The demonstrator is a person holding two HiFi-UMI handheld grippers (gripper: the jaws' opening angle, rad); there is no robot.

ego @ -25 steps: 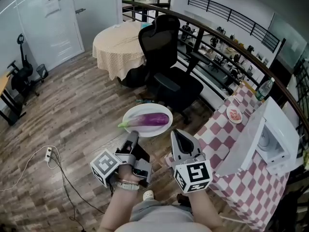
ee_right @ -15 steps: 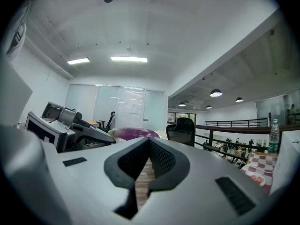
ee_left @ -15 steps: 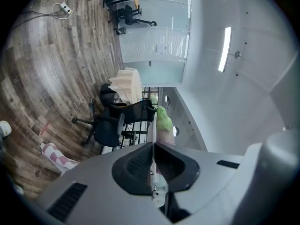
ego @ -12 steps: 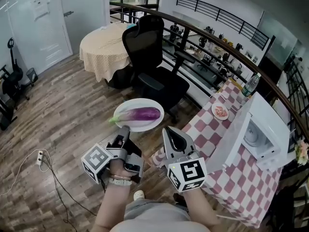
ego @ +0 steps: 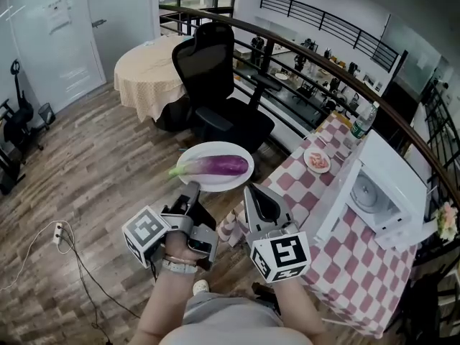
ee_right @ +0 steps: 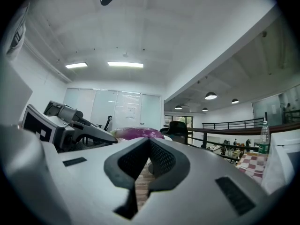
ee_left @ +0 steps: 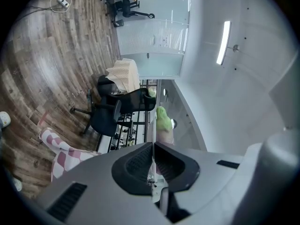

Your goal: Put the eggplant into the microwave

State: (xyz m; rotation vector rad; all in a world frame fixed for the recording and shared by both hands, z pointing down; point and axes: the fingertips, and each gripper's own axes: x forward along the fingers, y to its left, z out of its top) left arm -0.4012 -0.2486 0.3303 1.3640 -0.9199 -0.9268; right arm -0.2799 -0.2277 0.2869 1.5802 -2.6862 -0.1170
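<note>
The eggplant [ego: 218,165] is lying lengthwise on a white plate [ego: 215,148], green stem end toward the left, and the plate is being carried in the air over the wooden floor, not yet at the microwave [ego: 392,185]. The left hand-held gripper [ego: 192,190] is clamping the plate's near rim, its jaws pressed together on the thin white edge (its own view is showing that edge running straight between the pads). The right hand-held gripper [ego: 253,191] is sitting with its jaws drawn together, tips at the plate's near right rim; whether they are bearing on it I cannot tell. Compared with a second ago, plate and both grippers are sitting higher in the head view, and the red-checked worktop [ego: 359,272] and the microwave are sliding in closer on the right. This suggests the carry is well under way. The microwave door [ego: 343,196] is standing open with the turntable showing, so by my judgement what remains is swinging the plate right and feeding it into the cavity while keeping it level. A black office chair [ego: 215,70] is standing beyond the plate.
</note>
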